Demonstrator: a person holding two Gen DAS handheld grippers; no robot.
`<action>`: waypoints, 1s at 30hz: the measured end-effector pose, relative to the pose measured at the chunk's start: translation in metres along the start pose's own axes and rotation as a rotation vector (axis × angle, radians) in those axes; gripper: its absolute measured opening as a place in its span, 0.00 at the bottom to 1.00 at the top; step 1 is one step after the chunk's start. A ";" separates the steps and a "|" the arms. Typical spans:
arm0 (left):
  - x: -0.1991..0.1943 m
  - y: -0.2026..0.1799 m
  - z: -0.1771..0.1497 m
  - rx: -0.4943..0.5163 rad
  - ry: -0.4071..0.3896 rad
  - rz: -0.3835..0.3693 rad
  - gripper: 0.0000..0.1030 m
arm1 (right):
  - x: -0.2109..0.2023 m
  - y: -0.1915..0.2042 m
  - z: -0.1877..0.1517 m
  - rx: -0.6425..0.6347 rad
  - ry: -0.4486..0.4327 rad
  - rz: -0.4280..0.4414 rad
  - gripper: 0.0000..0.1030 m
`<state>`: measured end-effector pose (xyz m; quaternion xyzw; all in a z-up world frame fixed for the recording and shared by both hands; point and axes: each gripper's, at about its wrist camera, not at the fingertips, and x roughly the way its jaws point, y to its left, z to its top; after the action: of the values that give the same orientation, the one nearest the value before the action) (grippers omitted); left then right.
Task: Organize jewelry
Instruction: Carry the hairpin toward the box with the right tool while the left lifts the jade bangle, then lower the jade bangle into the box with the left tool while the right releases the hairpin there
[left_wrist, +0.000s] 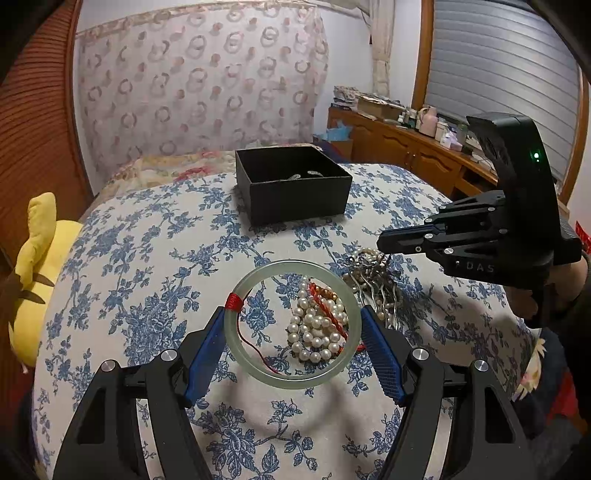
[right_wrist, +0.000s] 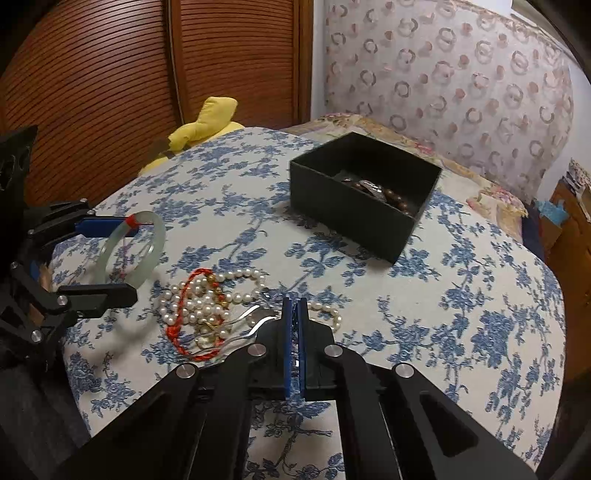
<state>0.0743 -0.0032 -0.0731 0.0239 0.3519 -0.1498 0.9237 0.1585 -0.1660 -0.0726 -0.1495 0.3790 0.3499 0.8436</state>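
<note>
My left tongs (left_wrist: 293, 328) pinch the pale green jade bangle (left_wrist: 291, 324) above the white pearl strand (left_wrist: 314, 328); right tongs (right_wrist: 294, 308), pressed together, sit near the open black box (right_wrist: 354, 218).

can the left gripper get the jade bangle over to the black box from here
Probably yes. The left gripper holds the jade bangle above the cloth, and only bare floral bedspread lies between it and the open black box.

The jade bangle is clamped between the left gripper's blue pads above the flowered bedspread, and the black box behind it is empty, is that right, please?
Not quite: the black box is not empty. The right wrist view shows brown beads and a silvery piece lying inside. The rest holds: the left gripper clamps the jade bangle between its blue pads above the flowered bedspread.
</note>
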 end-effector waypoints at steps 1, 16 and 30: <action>0.000 0.000 0.000 0.001 0.001 0.001 0.67 | 0.000 0.000 0.000 -0.002 0.001 -0.009 0.03; -0.003 0.001 -0.001 -0.003 -0.007 0.001 0.67 | -0.060 -0.007 0.024 0.006 -0.144 -0.054 0.03; 0.003 0.000 0.048 0.037 -0.058 0.011 0.67 | -0.067 -0.021 0.061 -0.003 -0.197 -0.053 0.03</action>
<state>0.1077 -0.0109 -0.0388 0.0387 0.3222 -0.1520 0.9336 0.1746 -0.1811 0.0182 -0.1258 0.2893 0.3410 0.8855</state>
